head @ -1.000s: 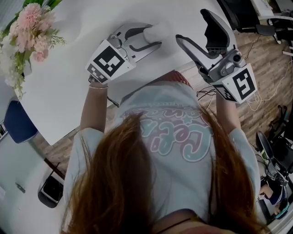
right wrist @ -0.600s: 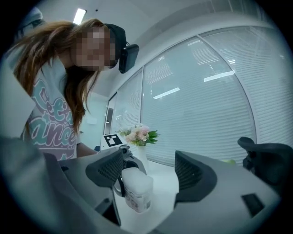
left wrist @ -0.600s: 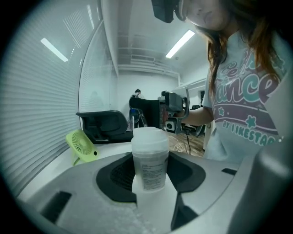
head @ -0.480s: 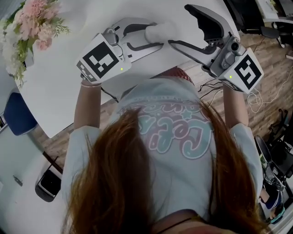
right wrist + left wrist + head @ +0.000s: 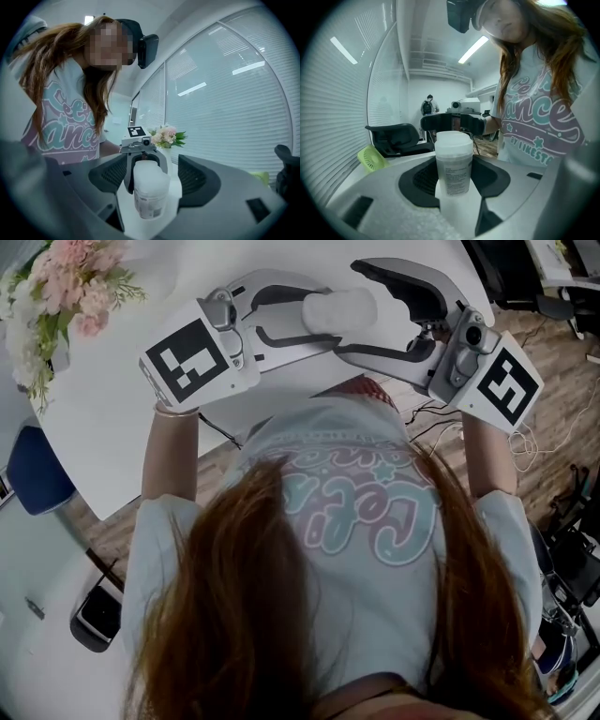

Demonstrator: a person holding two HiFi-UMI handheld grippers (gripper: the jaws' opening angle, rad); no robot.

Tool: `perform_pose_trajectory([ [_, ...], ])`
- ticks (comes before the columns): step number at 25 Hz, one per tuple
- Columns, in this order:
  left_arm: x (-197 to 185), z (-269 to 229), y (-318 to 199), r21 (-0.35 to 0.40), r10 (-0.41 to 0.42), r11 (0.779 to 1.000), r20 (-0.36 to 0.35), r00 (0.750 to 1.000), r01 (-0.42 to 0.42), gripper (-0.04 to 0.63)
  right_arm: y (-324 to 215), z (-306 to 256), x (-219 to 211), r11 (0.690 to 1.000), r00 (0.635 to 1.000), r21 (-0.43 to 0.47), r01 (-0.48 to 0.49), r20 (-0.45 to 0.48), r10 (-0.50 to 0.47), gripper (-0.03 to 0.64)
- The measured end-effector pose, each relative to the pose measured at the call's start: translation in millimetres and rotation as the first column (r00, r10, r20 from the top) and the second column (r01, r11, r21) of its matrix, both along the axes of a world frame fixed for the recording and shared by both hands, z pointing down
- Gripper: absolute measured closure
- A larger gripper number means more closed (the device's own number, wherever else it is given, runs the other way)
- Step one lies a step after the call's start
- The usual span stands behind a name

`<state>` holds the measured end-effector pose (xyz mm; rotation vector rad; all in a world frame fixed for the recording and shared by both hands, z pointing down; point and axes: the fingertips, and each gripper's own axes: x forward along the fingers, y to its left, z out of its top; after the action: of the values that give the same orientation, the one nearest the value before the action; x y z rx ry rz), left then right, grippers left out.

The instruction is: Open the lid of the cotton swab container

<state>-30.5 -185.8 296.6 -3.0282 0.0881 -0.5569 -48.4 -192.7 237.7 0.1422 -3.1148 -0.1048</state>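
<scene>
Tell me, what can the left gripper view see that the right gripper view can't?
Only the left gripper view: a black office chair, a green fan and a distant person.
Only the right gripper view: pink flowers, window blinds and the left gripper head-on.
Both: the cotton swab container, lid on, clamped in the left gripper, and the wearer's printed shirt. The right gripper has the container between its jaws, which have just been closing but don't touch it.
</scene>
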Motion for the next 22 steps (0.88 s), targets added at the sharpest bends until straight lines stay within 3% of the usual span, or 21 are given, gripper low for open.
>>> perform_pose_trajectory([
  [11, -3, -13, 9, -0.021, 0.069, 0.997, -0.02, 0.997, -0.07, 0.405, 10, 1, -14, 0.995, 0.994, 0.057, 0.087, -0.068, -0.083, 0.356],
  [22, -1, -17, 12, -0.011, 0.1, 0.995, -0.009, 0.995, -0.1, 0.405, 17, 0, -22, 0.989, 0.987, 0.066, 0.135, -0.101, -0.128, 0.371],
])
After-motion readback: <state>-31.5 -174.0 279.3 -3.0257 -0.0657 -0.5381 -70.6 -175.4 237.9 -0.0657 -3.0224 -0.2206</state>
